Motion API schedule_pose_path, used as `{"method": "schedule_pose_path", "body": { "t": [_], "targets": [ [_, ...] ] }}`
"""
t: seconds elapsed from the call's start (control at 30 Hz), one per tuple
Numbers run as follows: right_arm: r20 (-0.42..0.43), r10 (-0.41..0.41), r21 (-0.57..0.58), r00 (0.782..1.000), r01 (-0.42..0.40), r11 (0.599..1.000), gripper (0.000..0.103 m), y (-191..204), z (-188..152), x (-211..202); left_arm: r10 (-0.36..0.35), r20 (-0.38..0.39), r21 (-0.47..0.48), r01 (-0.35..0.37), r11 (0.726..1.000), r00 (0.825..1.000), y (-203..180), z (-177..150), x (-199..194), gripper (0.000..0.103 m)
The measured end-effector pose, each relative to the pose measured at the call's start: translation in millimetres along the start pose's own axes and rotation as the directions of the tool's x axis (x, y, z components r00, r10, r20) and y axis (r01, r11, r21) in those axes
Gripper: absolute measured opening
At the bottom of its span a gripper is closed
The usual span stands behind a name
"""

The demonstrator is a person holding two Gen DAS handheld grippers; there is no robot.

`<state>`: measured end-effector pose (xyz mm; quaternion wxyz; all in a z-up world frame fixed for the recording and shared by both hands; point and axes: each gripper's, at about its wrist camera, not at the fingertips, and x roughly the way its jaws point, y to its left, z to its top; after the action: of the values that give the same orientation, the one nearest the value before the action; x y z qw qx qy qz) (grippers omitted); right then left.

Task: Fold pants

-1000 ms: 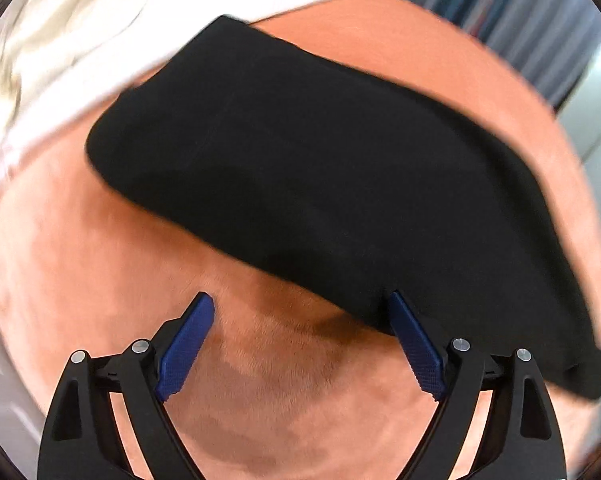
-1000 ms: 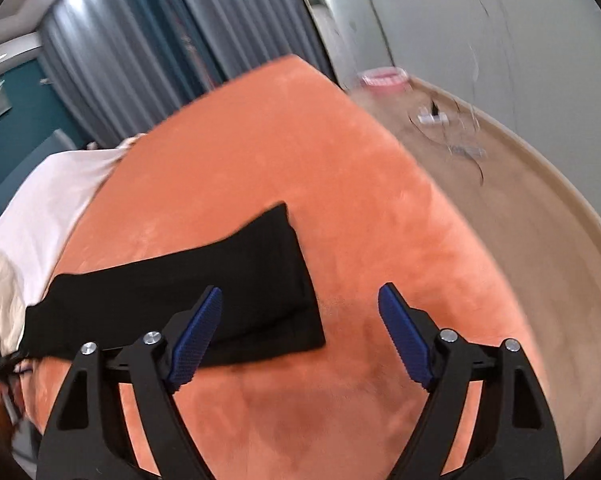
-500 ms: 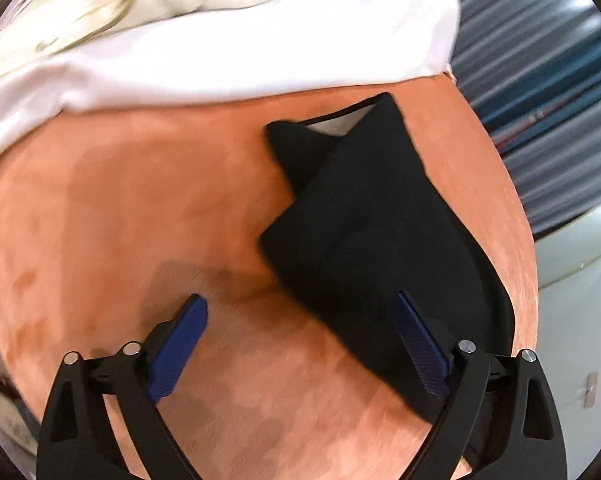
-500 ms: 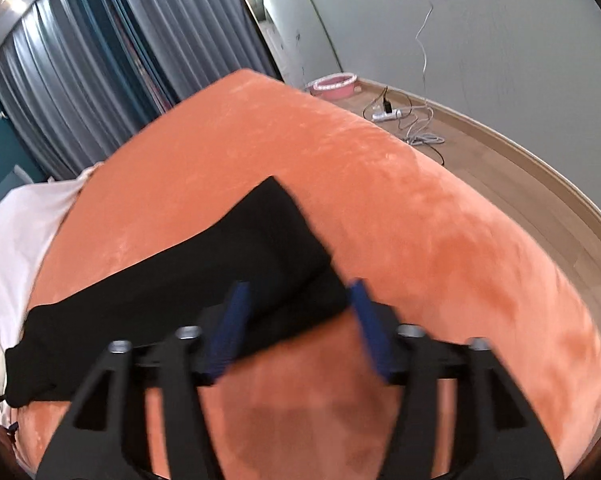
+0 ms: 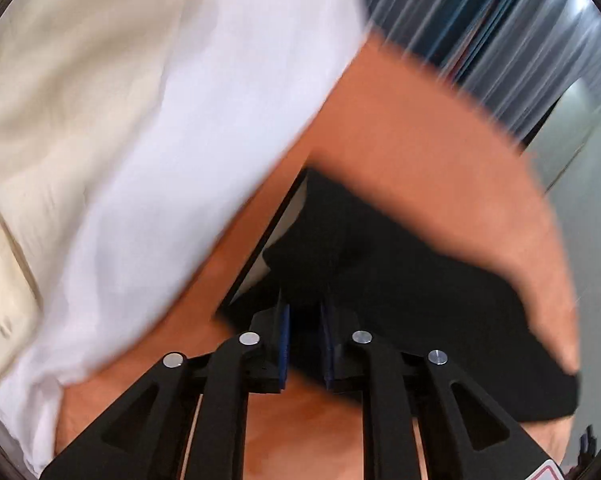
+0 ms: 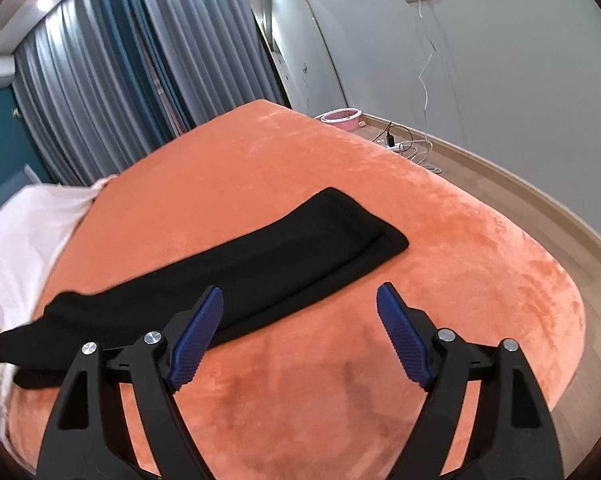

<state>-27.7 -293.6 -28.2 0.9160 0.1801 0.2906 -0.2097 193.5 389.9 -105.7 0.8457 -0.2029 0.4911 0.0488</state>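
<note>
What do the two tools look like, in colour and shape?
Both look alike. The left tool and the right tool have black frames with triangular cut-outs and round silver rivets at the joints. Their fingers carry blue ribbed pads. A red and white marking shows at the lower edge of the left view. No cables or sleeves are visible.

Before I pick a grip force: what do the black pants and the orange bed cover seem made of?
Pants: seemingly soft matte fabric, no sheen, limp rounded edges. Orange bed cover: looks like plush fleece or velvet; short nap shows light and dark brushed patches.
</note>
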Motion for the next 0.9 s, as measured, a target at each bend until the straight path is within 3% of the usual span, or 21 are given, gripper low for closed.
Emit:
{"method": "schedule_pose_path", "body": {
  "t": [0.03, 0.07, 0.1, 0.17, 0.3, 0.4, 0.43, 0.47, 0.5, 0.6, 0.73, 0.8, 0.9],
  "targets": [
    [-0.013, 0.000, 0.006, 1.000, 0.000, 1.000, 0.077, 1.2, -3.1, 0.2, 0.020, -0.074, -0.029, -0.022, 0.999, 0.997, 11.8, -12.7, 20.3, 0.016],
    [-0.023, 0.006, 0.016, 1.000, -0.005, 1.000, 0.077, 3.4, -5.8, 0.2, -0.018, -0.073, -0.053, 0.014, 0.998, 0.997, 20.4, -22.2, 26.4, 0.018],
    [-0.033, 0.008, 0.028, 0.999, -0.007, 1.000, 0.077, 2.8, -7.8, -0.5, -0.053, -0.026, -0.079, 0.051, 0.996, 0.998, 26.3, -28.8, 20.5, 0.026],
    [-0.044, -0.005, 0.026, 0.999, 0.006, 1.000, 0.079, 1.8, -11.1, -3.0, -0.038, 0.031, -0.116, 0.041, 0.992, 0.999, 34.1, -39.4, 5.5, 0.040],
    [-0.042, -0.027, 0.012, 0.999, 0.027, 1.000, 0.080, -0.9, -8.4, -5.4, 0.028, 0.124, -0.126, -0.013, 0.992, 0.992, 31.8, -57.4, -33.2, 0.040],
    [-0.044, -0.037, 0.006, 0.998, 0.038, 0.999, 0.080, -4.0, -3.2, 0.8, 0.016, 0.194, -0.104, 0.004, 0.995, 0.981, 7.6, -61.0, -57.4, 0.042],
    [-0.042, -0.045, -0.003, 0.998, 0.045, 0.999, 0.080, -3.2, -0.4, 1.9, -0.010, 0.213, -0.082, 0.028, 0.996, 0.977, -3.2, -58.7, -67.3, 0.046],
    [-0.039, -0.057, -0.013, 0.998, 0.057, 0.998, 0.080, -3.8, 3.8, 5.6, -0.029, 0.215, -0.055, 0.041, 0.998, 0.976, -20.9, -55.3, -70.2, 0.061],
    [-0.035, -0.070, -0.022, 0.997, 0.069, 0.997, 0.081, -5.0, 10.6, 11.3, -0.038, 0.208, -0.025, 0.045, 0.999, 0.977, -49.8, -51.4, -63.7, 0.072],
    [-0.053, -0.080, -0.059, 0.995, 0.077, 0.995, 0.087, -7.7, 34.4, 34.9, -0.059, 0.173, 0.093, 0.043, 0.995, 0.983, -106.3, -59.4, -48.4, 0.072],
    [-0.065, -0.153, -0.155, 0.986, 0.142, 0.978, 0.087, -10.1, 66.6, 73.1, -0.004, 0.101, 0.228, -0.020, 0.973, 0.995, -173.5, -82.6, -5.4, 0.072],
    [-0.064, -0.177, -0.200, 0.982, 0.161, 0.966, 0.088, -10.6, 79.9, 92.0, 0.007, 0.062, 0.244, -0.022, 0.970, 0.998, -189.1, -88.5, 13.7, 0.072],
    [-0.130, -0.220, -0.257, 0.967, 0.182, 0.949, 0.090, -15.6, 88.1, 132.2, 0.077, 0.023, 0.234, -0.081, 0.969, 0.997, -190.5, -98.6, 42.8, 0.072]
  ]
}}
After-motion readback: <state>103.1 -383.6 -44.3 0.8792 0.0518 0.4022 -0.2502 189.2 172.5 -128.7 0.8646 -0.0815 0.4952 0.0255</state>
